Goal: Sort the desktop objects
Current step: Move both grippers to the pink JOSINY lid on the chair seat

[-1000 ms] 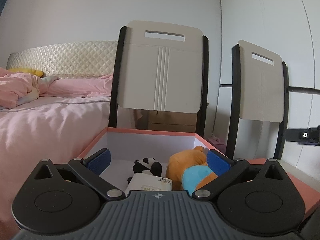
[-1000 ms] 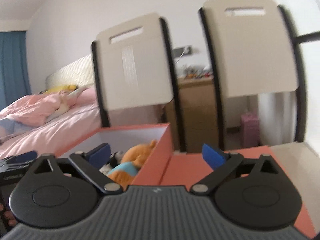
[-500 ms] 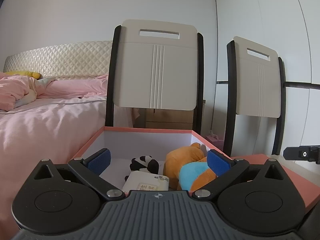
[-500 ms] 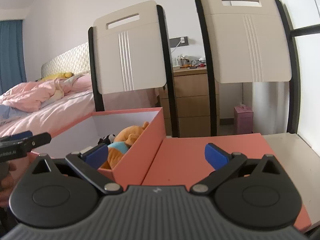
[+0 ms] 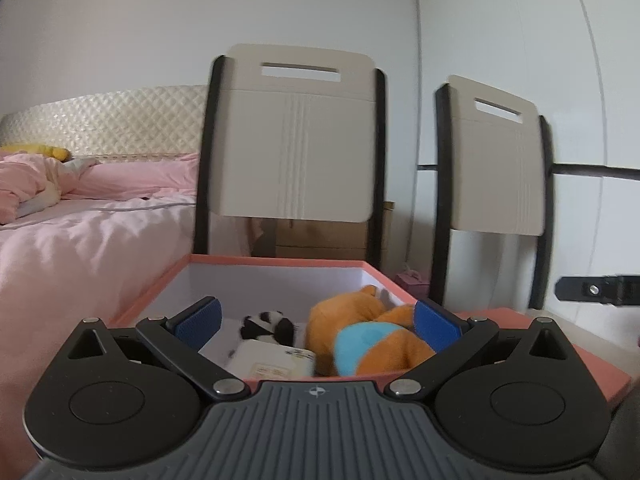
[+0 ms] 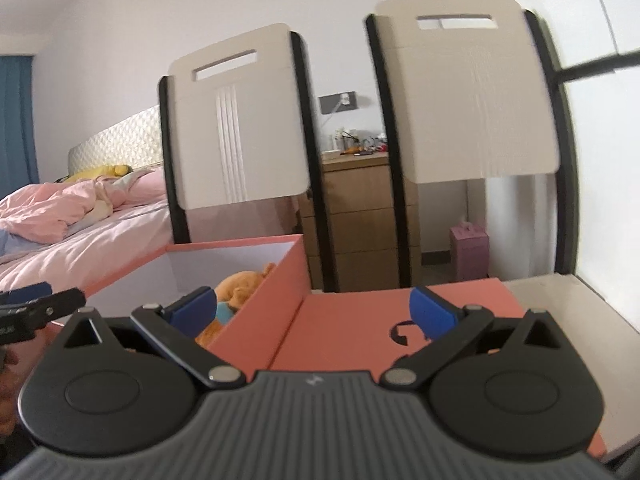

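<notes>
While both our grippers gape wide, holding nothing, the left gripper [image 5: 316, 322] fronts the coral box [image 5: 276, 262]. Between its fingers sit an orange plush [image 5: 360, 320] (blue-shirted), a panda [image 5: 268, 324]; beneath our right gripper [image 6: 312, 312], the lid [image 6: 360, 320].

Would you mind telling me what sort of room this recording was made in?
Most likely a bedroom at home. A bed with pink bedding and a quilted headboard fills the left side, a wooden chest of drawers stands by the wall, and two chairs face the table with the orange box.
</notes>
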The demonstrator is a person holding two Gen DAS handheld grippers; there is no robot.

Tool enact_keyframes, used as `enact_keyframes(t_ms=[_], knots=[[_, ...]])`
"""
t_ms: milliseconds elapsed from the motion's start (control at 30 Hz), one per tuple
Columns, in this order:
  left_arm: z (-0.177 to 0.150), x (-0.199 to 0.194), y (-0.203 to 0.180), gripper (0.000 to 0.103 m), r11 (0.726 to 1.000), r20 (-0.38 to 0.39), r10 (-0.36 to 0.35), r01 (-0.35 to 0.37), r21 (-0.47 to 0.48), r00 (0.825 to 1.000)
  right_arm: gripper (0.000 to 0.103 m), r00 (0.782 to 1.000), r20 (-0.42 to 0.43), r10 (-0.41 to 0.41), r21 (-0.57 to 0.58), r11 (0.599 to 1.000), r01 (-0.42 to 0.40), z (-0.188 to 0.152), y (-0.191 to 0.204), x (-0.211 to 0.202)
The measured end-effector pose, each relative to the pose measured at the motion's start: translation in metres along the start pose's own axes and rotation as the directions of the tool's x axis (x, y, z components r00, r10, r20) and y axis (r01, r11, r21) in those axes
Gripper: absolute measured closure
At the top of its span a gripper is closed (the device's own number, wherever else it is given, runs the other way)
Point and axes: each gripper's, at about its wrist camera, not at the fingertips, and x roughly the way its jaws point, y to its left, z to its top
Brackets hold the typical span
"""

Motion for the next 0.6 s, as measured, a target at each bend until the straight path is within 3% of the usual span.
enact_keyframes(t_ms=[367, 467, 600], knots=[[-0.025, -0.012, -0.043, 0.000, 0.983, -0.057, -0.176, 0.179, 0.048, 0.983, 0.000, 0.990, -0.024, -0.136, 0.059, 0.989, 0.137, -0.006, -0.064, -0.024], [-0.036, -0.012, -0.053, 0.000, 0.972, -0.078, -0.229, 0.232, 0.030, 0.970, 0.000, 0.985, -0.071, -0.160, 0.087, 0.982, 0.166, -0.018, -0.087, -0.030], [-0.058, -0.003, -0.065, 0.000, 0.951, -0.143, -0.306, 0.310, 0.001, 0.941, 0.000, 0.973, -0.134, -0.190, 0.122, 0.971, 0.206, -0.034, -0.118, -0.039]])
